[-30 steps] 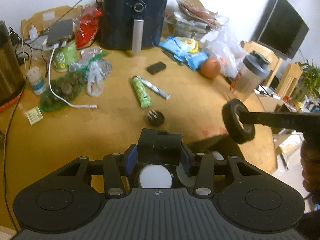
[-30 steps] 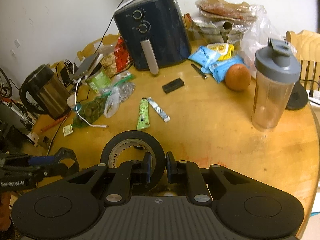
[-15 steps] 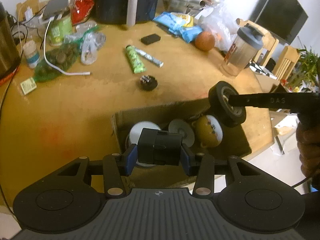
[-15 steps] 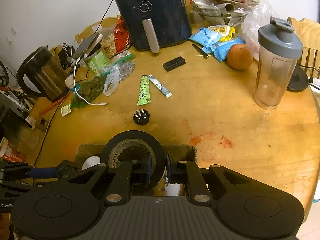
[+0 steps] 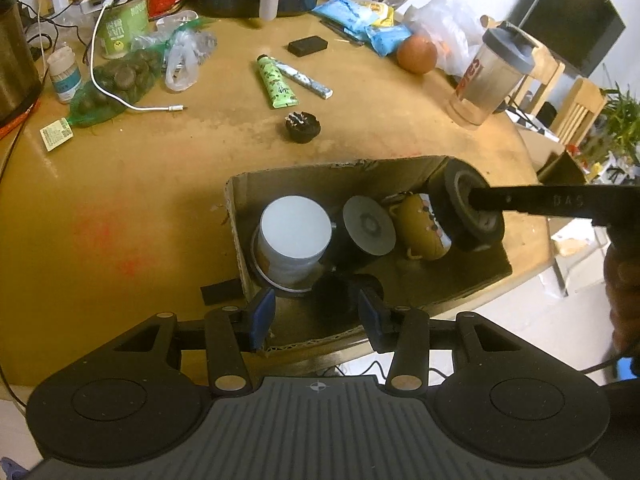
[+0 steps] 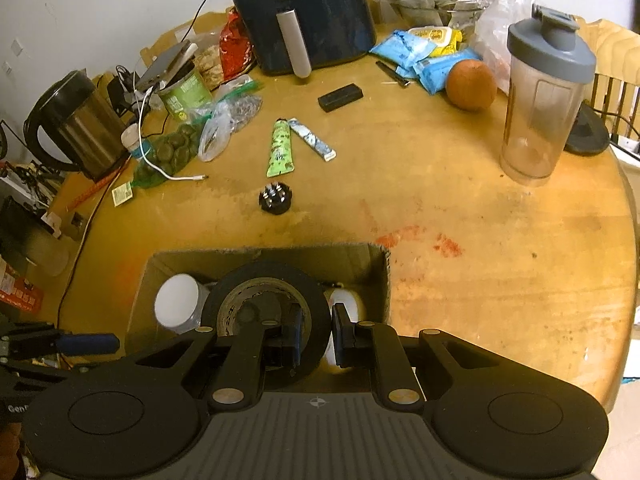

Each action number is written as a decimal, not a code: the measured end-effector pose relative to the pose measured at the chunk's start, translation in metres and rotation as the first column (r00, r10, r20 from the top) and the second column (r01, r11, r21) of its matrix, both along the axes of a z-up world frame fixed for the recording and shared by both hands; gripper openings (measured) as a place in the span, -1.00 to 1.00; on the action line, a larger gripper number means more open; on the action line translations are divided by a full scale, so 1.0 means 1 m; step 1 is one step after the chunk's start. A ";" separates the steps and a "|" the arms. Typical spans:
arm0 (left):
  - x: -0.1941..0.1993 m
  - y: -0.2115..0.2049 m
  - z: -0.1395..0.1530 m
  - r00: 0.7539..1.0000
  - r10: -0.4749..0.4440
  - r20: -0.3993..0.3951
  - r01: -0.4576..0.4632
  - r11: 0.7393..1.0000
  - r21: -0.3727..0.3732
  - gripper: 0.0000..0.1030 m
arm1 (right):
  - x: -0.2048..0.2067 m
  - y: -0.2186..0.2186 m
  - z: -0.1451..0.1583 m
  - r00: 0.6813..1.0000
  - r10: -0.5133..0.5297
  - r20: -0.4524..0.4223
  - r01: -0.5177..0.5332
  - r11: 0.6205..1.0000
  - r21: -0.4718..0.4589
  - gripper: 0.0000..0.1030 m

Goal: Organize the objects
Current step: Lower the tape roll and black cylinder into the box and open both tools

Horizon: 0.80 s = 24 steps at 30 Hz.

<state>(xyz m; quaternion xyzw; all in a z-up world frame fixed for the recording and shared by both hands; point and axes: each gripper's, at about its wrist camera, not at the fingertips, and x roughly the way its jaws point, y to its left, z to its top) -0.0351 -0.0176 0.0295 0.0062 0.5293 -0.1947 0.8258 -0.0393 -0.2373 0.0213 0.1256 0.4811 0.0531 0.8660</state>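
An open cardboard box [image 5: 236,216] [image 6: 382,280] sits at the table's near edge. It holds a white-lidded jar [image 5: 294,236], a grey-lidded item [image 5: 368,226] and a brown mug [image 5: 420,228]. My left gripper [image 5: 316,312] is open above the box's near side, with a black block [image 5: 340,296] lying in the box just below its fingers. My right gripper [image 6: 314,334] is shut on a black tape roll [image 6: 268,304] [image 5: 468,210] and holds it over the box's right end.
On the table beyond the box lie a small black plug [image 5: 302,126], a green tube [image 5: 276,82], a silver stick [image 5: 308,79], a black case [image 5: 308,45], an orange [image 5: 416,54] and a shaker bottle [image 6: 540,92]. An air fryer [image 6: 300,12], kettle [image 6: 76,128] and bags stand behind.
Both grippers moved back toward the near edge, over the box. The left gripper opened and let go of the black block into the box. The right one lowered the tape roll toward the box.
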 end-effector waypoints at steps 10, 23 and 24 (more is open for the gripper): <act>-0.005 0.004 0.005 0.999 0.021 0.032 -0.021 1.000 -0.009 -0.12 | -0.005 0.004 0.001 1.000 -0.014 -0.003 0.014 1.000 -0.016 -0.34; -0.007 0.002 0.009 0.998 0.016 0.061 -0.017 1.000 0.001 -0.12 | 0.000 0.019 0.001 0.999 0.046 -0.022 -0.048 0.995 -0.087 0.89; -0.007 0.001 0.009 0.998 0.017 0.062 -0.017 1.000 0.000 -0.12 | 0.000 0.020 0.001 0.999 0.047 -0.020 -0.049 0.994 -0.096 0.91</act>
